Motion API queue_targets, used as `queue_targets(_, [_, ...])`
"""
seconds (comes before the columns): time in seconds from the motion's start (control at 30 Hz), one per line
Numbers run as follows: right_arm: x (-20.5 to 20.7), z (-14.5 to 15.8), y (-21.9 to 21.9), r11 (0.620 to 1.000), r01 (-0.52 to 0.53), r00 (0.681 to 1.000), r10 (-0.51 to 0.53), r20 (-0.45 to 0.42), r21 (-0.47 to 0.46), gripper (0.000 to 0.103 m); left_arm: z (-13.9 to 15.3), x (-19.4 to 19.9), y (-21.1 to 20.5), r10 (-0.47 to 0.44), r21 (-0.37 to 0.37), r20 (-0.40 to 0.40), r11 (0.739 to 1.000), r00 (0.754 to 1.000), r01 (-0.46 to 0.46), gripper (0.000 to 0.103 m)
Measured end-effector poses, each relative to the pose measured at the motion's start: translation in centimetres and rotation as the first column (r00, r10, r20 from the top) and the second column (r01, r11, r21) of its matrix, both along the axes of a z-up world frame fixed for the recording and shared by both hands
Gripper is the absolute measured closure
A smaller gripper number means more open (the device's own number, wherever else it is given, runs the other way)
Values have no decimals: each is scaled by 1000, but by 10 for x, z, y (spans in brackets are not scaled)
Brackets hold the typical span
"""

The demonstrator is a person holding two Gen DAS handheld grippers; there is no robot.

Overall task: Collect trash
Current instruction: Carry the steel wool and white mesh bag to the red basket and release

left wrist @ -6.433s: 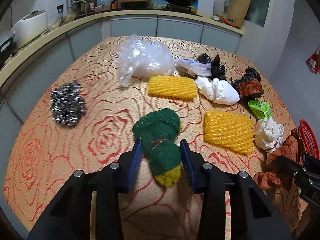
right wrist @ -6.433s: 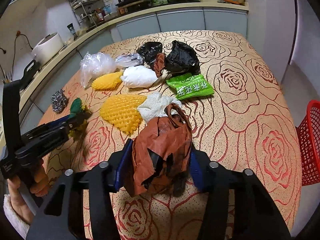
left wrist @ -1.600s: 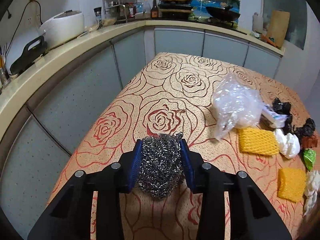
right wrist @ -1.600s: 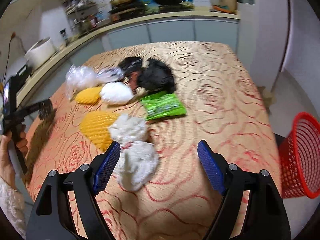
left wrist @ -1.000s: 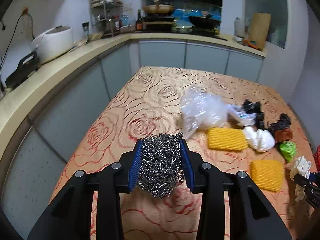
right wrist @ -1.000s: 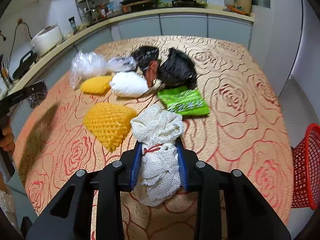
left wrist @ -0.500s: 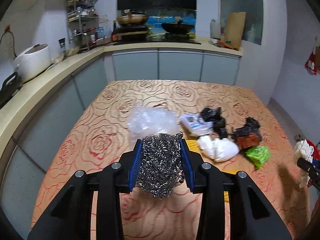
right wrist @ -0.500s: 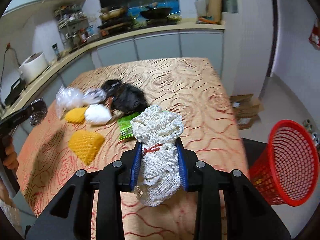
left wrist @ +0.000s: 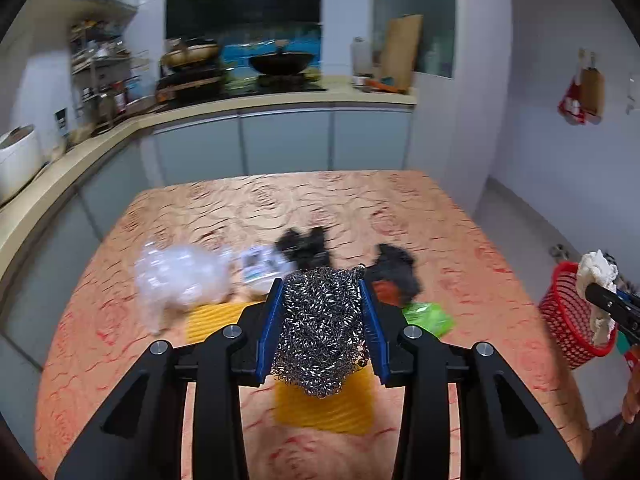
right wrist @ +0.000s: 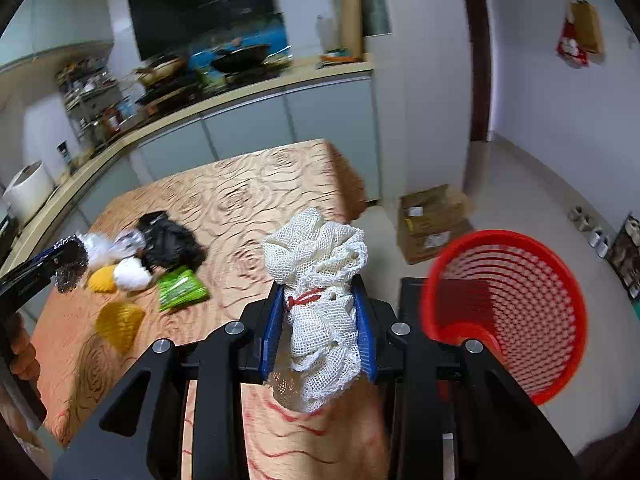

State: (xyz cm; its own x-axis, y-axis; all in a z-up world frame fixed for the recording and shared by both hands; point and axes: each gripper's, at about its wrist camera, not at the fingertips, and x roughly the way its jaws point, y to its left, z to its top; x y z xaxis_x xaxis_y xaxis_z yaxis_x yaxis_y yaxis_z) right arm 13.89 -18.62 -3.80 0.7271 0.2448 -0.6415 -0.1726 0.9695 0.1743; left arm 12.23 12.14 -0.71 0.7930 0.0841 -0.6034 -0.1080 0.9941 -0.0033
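Note:
My left gripper (left wrist: 322, 328) is shut on a steel wool scourer (left wrist: 320, 320), carried above the table (left wrist: 440, 216). My right gripper (right wrist: 318, 332) is shut on a white mesh cloth bundle (right wrist: 316, 280) tied with red thread, held near the table's right edge. A red mesh basket (right wrist: 516, 300) stands on the floor just right of it; in the left wrist view the red basket (left wrist: 560, 316) sits behind the white bundle (left wrist: 596, 276). On the table lie yellow foam nets (left wrist: 324, 408), a green packet (right wrist: 180, 288), black bags (right wrist: 168, 244), a white wad (right wrist: 130, 274) and a clear plastic bag (left wrist: 180, 276).
A cardboard box (right wrist: 434, 220) lies on the floor beyond the basket. Grey cabinets and a counter (left wrist: 280, 100) with pans run along the far and left sides. A hand (right wrist: 20, 348) holds the left gripper at the table's left edge.
Both grippers have swung to the right with their loads. The red basket has come close beside the right gripper, and it has entered the left wrist view at the right.

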Motion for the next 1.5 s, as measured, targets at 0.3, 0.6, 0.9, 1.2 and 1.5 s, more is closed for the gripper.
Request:
queue_targets(0.3, [-5, 2, -74, 987, 160, 987, -160, 5, 7, 71, 3, 26, -84, -186, -11, 8, 982, 983, 186, 67])
queue_targets(0.6, [-12, 0, -137, 958, 286, 958, -286, 5, 5, 71, 2, 51, -185, -412, -50, -5, 910, 911, 411, 67])
queue_targets(0.9, [-10, -12, -166, 942, 336, 941, -337, -20, -21, 71, -15, 72, -280, -581, -64, -67, 814, 811, 577, 66])
queue_targets(1.2, [-2, -26, -171, 940, 338, 939, -340, -57, -43, 71, -43, 91, -321, -621, -70, -129, 783, 773, 618, 65])
queue_targets(1.5, [6, -40, -169, 940, 338, 936, -341, -89, -47, 70, -54, 98, -325, -626, -89, -151, 779, 765, 621, 59])
